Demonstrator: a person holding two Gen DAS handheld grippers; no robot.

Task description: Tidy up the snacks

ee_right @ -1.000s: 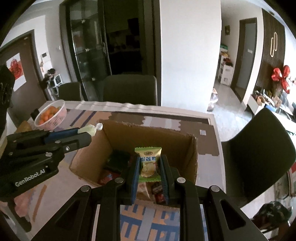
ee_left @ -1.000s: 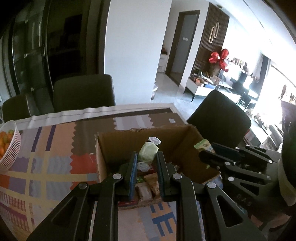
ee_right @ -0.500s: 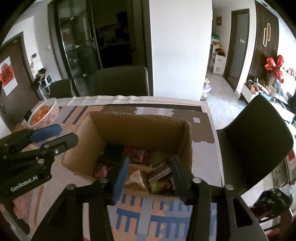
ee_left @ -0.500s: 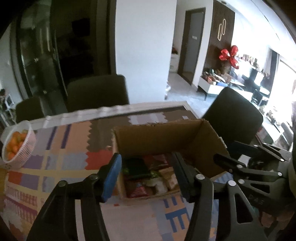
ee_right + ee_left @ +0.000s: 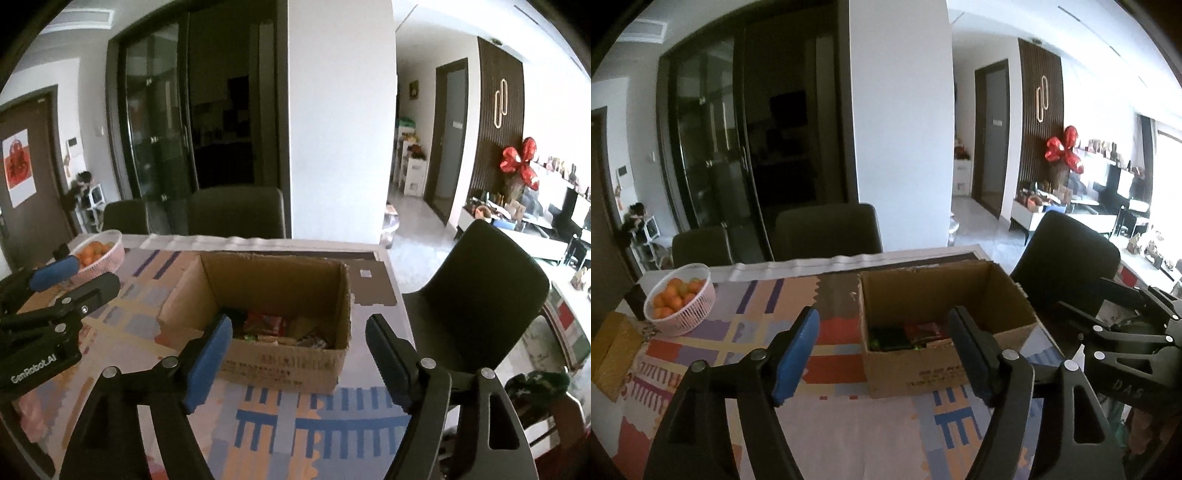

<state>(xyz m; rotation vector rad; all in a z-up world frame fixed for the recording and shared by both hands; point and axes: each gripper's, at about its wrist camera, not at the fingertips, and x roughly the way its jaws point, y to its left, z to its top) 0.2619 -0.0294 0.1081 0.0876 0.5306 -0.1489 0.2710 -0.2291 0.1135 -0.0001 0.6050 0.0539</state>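
Both grippers' jaws just opened wide and empty, left gripper, right gripper, cardboard box upright, snacks inside

Left hand-held gripper, jaws just opening, empty before the cardboard box.

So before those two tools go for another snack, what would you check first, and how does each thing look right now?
1. Left tool empty: ok. Its jaws have just been opening, with nothing between them.
2. Right tool empty: ok. It has also just been opening and holds nothing.
3. Cardboard box upright, top open: ok.
4. Snack packets lying inside the box: ok.
5. Room left in the box: ok, the packets cover only the bottom.
6. More loose snacks waiting on the table: cannot tell. Only a basket of oranges shows.
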